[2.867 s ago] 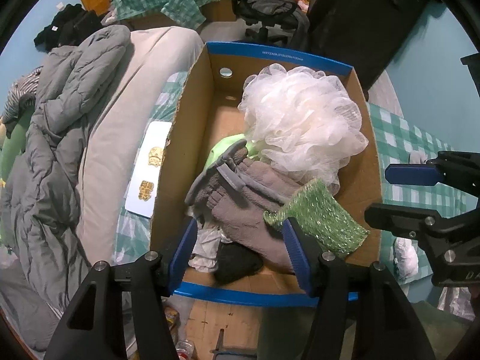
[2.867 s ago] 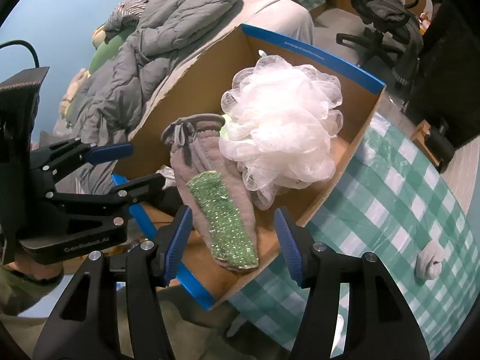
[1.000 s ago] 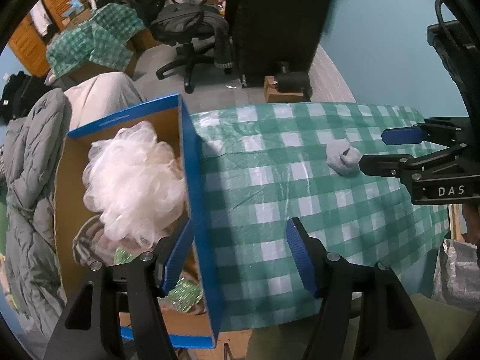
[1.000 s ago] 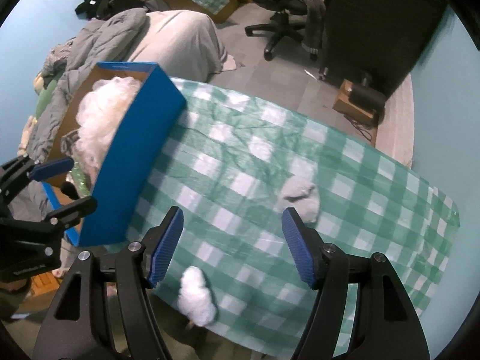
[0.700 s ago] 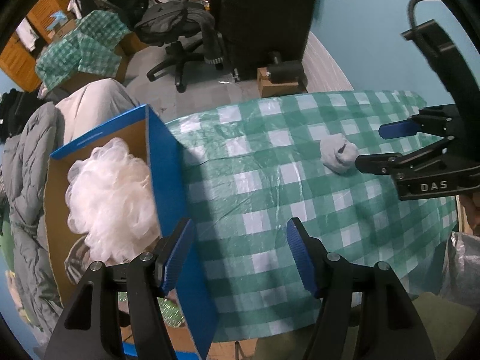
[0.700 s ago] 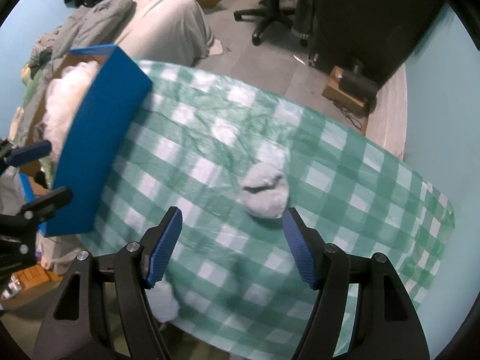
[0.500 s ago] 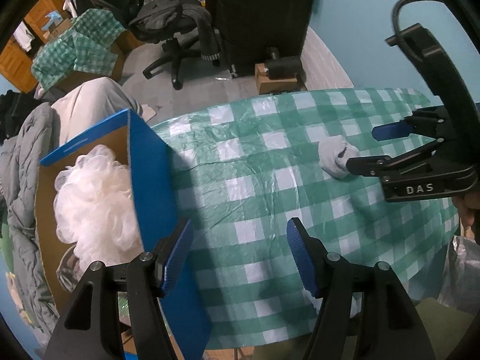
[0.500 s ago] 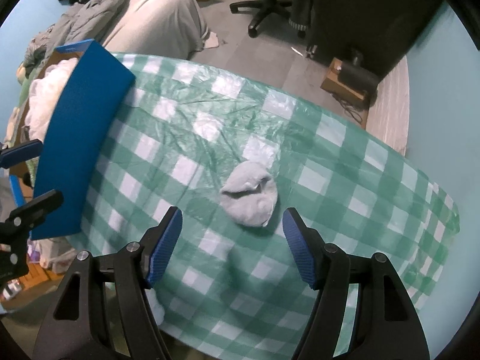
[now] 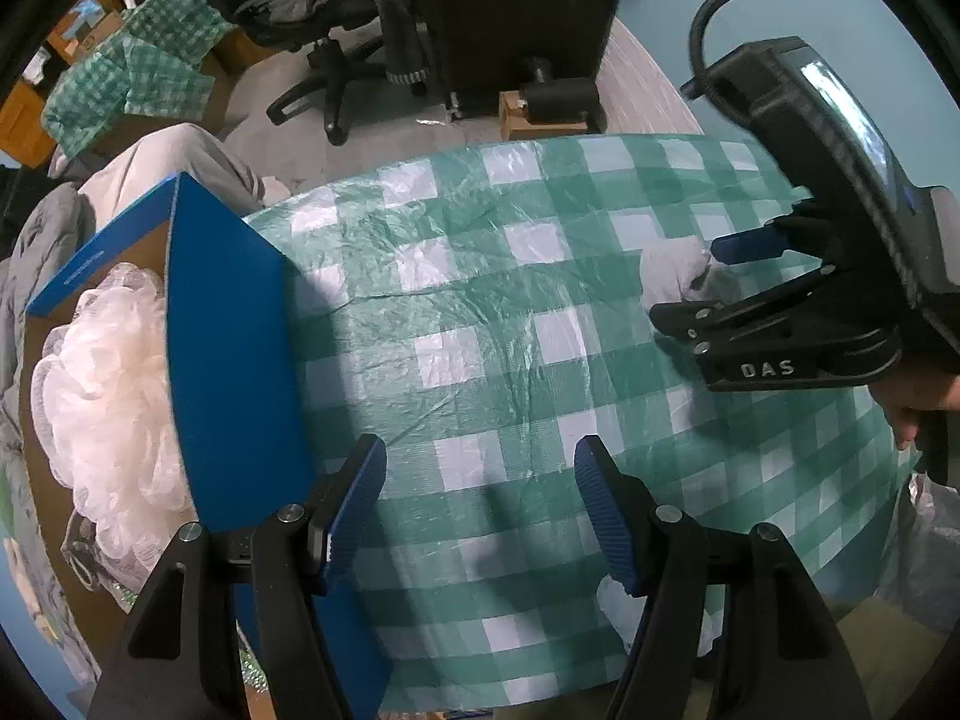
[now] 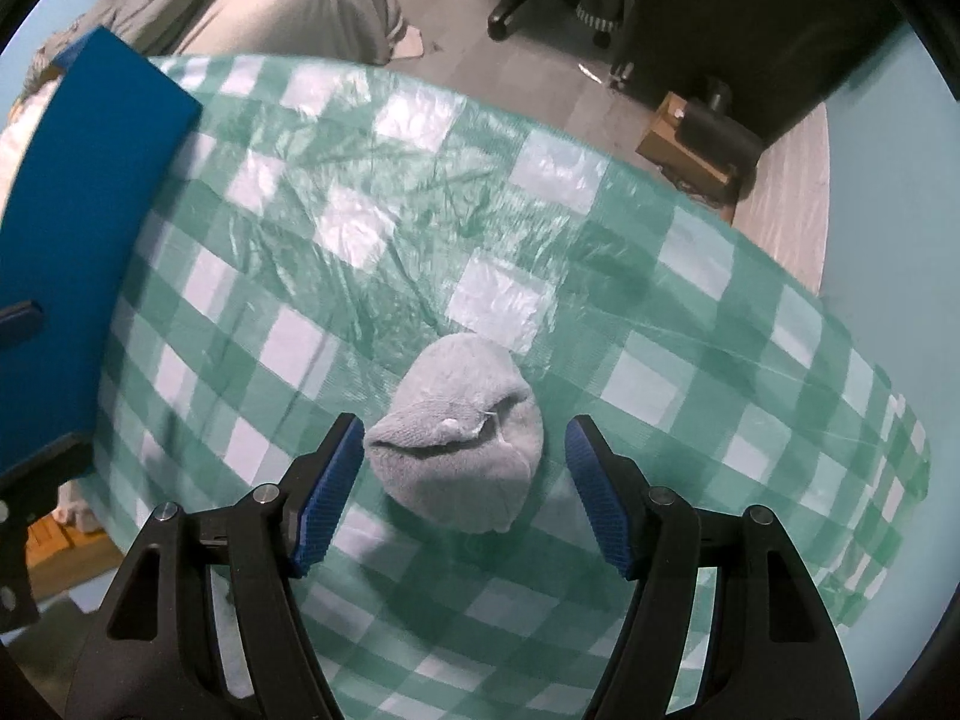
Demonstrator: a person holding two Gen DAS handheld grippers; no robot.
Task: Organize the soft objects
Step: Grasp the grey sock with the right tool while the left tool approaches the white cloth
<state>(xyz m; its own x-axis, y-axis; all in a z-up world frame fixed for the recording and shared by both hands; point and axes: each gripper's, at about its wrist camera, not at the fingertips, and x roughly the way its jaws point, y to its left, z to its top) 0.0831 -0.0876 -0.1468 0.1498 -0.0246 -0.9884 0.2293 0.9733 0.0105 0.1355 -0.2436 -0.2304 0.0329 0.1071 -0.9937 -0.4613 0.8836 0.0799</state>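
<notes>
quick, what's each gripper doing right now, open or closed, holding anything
Left gripper: open, empty, over the tablecloth.
Right gripper: open, jaws either side of the gray sock, not gripping.

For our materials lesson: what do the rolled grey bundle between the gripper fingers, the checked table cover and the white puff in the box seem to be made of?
Rolled grey sock bundle: knitted fabric, probably cotton; matte, fuzzy ribbing. Green-and-white checked table cover: likely thin plastic; glossy with sharp crinkles. White frilly bath puff: gathered nylon-like mesh, translucent ruffles.

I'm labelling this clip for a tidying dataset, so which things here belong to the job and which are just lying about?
Part of the job:
- rolled grey sock, between the open right gripper fingers
- blue cardboard box
- white mesh bath pouf, already boxed
- left gripper, open, empty

Just lying about:
- office chair
- grey quilt
- checked tablecloth
</notes>
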